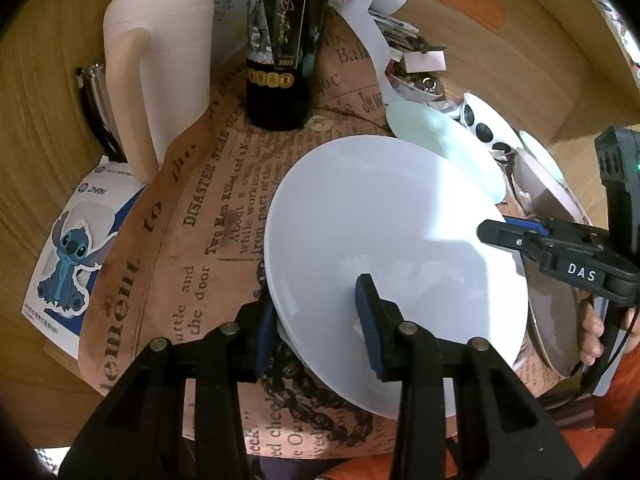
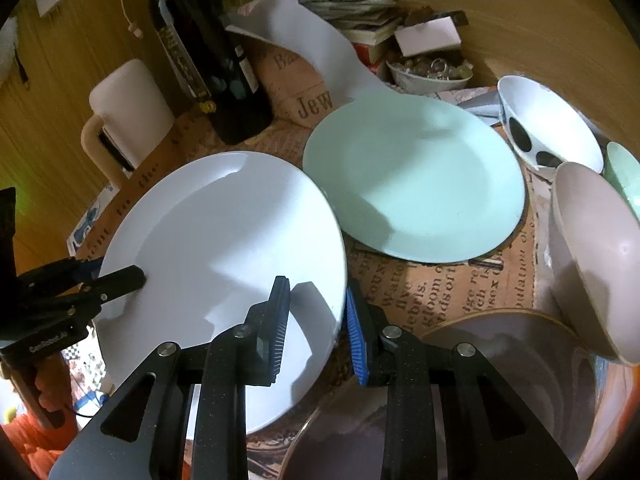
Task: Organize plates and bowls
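Observation:
A large white plate (image 1: pixel 384 240) (image 2: pixel 224 248) is tilted above the newspaper-print mat (image 1: pixel 192 216). My left gripper (image 1: pixel 320 320) straddles its near rim, one pad over and one under, closed on it. My right gripper (image 2: pixel 316 324) straddles the plate's opposite rim with a gap between pad and plate; it shows in the left wrist view (image 1: pixel 516 236). A mint plate (image 2: pixel 416 176) lies flat behind. A pale pink bowl (image 2: pixel 592 256), a white bowl with black dots (image 2: pixel 548 120) and a mint bowl (image 2: pixel 624 172) stand at the right. A pinkish plate with a gold rim (image 2: pixel 480 380) lies under my right gripper.
A dark wine bottle (image 1: pixel 280 40) and a white jug (image 1: pixel 160 64) stand at the back of the mat. Papers, books and a small dish of trinkets (image 2: pixel 428 68) clutter the back right. A Stitch sticker card (image 1: pixel 76 256) lies at the left on the wooden table.

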Demonstrator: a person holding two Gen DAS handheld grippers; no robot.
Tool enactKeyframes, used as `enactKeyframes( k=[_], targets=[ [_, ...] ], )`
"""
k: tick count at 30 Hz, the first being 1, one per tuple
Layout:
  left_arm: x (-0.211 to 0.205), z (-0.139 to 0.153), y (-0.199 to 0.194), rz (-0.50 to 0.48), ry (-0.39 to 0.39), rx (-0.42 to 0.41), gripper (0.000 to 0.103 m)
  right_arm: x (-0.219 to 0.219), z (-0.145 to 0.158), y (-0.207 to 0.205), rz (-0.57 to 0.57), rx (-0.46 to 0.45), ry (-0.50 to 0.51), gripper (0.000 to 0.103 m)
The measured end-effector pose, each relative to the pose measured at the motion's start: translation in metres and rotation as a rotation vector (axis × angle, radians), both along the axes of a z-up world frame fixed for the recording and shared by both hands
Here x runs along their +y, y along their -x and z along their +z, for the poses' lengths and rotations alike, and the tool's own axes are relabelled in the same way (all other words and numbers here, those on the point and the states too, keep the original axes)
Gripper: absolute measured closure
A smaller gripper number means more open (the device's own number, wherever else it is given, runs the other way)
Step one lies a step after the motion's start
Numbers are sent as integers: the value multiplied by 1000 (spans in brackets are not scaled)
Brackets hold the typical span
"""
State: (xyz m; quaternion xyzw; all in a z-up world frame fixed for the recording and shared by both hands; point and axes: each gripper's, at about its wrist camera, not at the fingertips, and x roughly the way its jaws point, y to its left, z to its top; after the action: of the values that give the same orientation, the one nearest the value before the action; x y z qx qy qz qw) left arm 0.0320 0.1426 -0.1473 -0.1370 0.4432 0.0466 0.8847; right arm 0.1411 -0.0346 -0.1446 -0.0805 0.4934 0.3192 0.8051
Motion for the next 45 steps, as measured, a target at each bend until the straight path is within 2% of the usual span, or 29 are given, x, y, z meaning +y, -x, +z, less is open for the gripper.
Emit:
enactKeyframes(
  k=[18,36,45],
  targets=[
    [-24,34,-6,-24,-23,-99,65,-32,47,8,-67,-101,-79,78],
    [-76,44,-16,-126,-5,-126,65,-101,62,25,-159,-157,-92,78],
    [-107,41,-21,-174,-6,-114,65,-134,61,35,-202,-159,-93,78]
  ],
)
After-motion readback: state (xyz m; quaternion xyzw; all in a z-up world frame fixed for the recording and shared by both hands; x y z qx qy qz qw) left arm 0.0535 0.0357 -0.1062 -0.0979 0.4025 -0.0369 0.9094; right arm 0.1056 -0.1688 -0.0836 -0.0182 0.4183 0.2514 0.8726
